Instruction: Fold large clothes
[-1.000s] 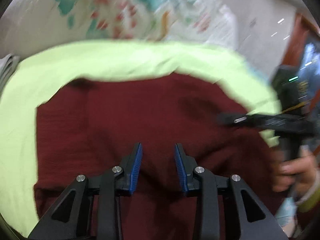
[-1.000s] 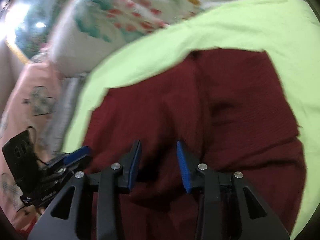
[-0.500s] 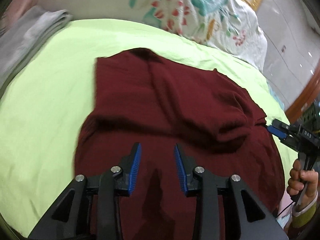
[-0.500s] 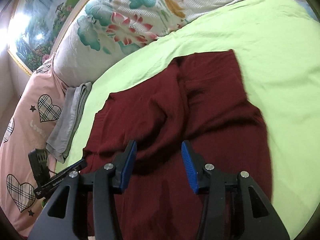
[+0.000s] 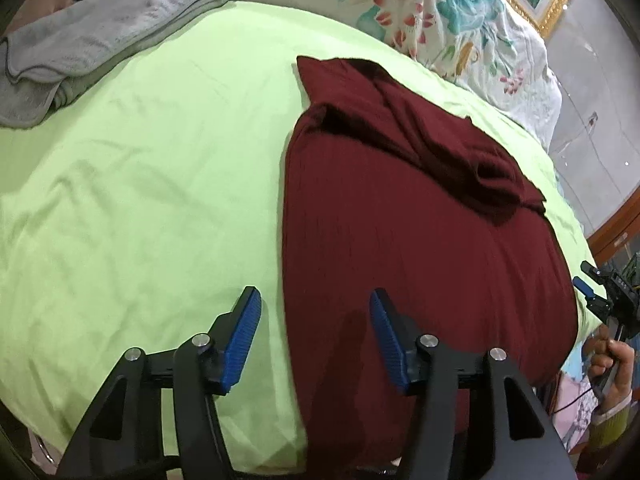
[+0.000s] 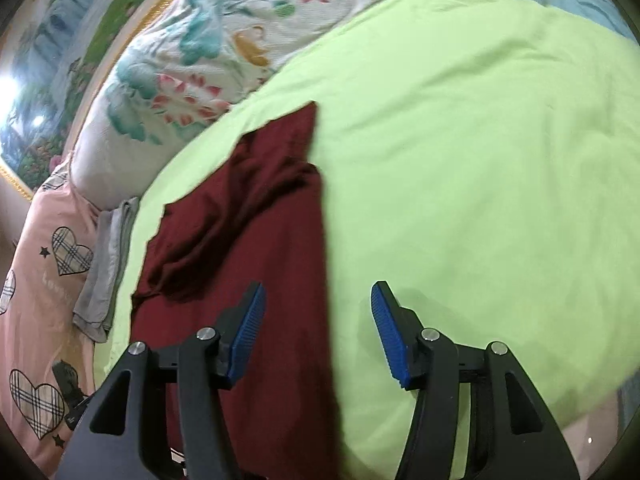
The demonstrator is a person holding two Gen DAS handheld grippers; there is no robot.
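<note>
Maroon garment (image 5: 420, 240) — flat on green bed sheet (image 5: 140, 200); left tool (image 5: 314, 334) wide, straddling its left edge; right tool (image 6: 316, 332) wide, over its right edge.

Parted right tongs (image 6: 316, 334) straddle maroon garment's (image 6: 248, 240) edge.

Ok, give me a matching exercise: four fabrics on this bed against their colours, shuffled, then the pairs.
Things:
1. garment
2. bed sheet
3. folded towel
4. heart-print bedding

Colours:
A. grey
B. pink
C. dark red
D. lime green

Pairs: 1-C, 2-D, 3-A, 4-B
</note>
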